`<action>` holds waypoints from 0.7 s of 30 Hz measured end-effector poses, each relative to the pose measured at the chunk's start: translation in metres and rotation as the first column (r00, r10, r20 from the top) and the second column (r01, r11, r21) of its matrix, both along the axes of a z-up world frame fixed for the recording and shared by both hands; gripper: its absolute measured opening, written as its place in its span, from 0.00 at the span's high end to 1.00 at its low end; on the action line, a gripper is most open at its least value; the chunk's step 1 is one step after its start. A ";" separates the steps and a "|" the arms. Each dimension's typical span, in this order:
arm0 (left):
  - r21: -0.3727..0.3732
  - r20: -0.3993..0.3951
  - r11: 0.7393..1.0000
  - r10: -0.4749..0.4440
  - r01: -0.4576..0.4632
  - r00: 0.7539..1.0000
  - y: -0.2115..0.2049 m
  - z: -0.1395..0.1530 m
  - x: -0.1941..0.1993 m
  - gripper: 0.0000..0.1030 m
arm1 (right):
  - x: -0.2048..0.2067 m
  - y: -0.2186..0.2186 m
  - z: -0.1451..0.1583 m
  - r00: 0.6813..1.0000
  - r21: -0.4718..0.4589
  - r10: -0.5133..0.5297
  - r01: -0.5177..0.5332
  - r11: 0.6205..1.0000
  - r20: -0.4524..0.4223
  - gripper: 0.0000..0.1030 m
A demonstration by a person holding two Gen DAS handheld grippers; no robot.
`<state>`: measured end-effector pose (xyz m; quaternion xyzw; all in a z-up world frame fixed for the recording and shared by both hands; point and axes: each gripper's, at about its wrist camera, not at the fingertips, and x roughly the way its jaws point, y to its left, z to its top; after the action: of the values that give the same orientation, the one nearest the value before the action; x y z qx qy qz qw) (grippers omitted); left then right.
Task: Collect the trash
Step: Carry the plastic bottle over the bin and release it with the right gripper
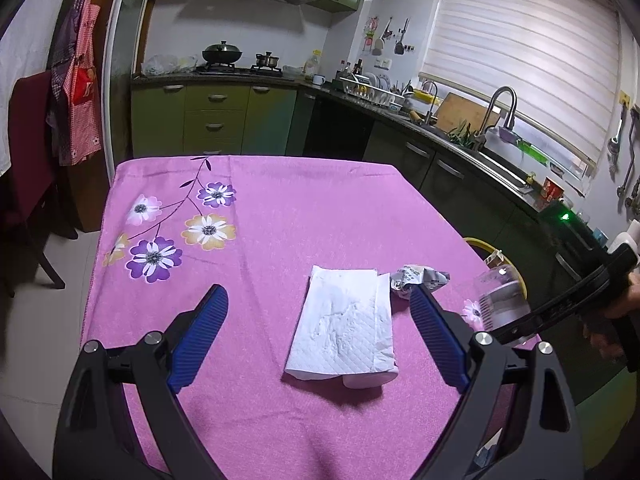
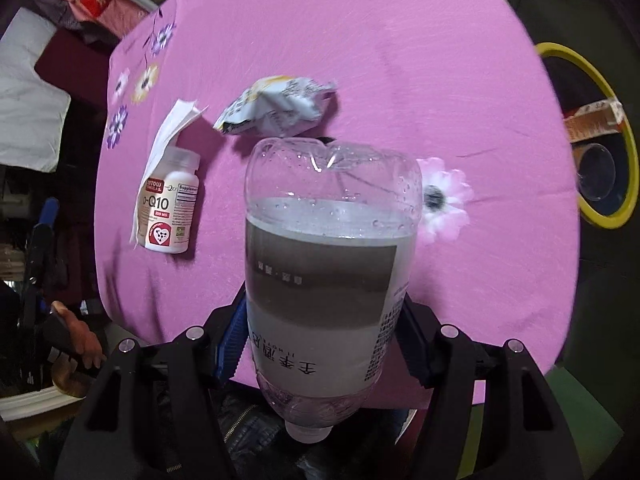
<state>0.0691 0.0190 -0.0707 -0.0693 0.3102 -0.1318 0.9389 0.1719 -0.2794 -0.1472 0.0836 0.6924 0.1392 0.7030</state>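
A white quilted paper napkin (image 1: pixel 344 324) between the left tongs hides most of the white supplement bottle (image 1: pixel 364 380).

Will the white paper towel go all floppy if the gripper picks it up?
Probably floppy: the paper towel is thin, folded and creased. It looks very light, so a nudge might slide it on the tablecloth. One end drapes over a pill bottle, so lifting could shift that.

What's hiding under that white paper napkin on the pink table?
A white supplement bottle lies on its side, partly under the napkin. Its label shows from the right wrist view; its cap end is covered.
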 end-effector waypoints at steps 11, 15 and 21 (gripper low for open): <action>0.029 0.014 1.000 0.000 0.000 1.000 -0.013 0.007 -0.002 0.15 | 0.025 -0.087 0.071 0.978 0.019 -0.127 0.125 0.992 0.164 0.37; 0.044 0.000 0.999 0.008 -0.008 1.000 -0.018 0.005 0.003 0.15 | 0.054 -0.151 0.100 0.940 -0.010 -0.228 0.239 0.971 0.255 0.37; 0.082 -0.024 0.997 0.010 -0.008 1.000 -0.031 0.004 0.014 0.15 | 0.116 -0.235 0.066 0.908 -0.071 -0.347 0.372 0.926 0.236 0.37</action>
<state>0.0832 -0.0124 -0.0669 -0.0337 0.3266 -0.1139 0.9377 0.2881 -0.5143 -0.0812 0.1536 0.5902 -0.0241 0.7921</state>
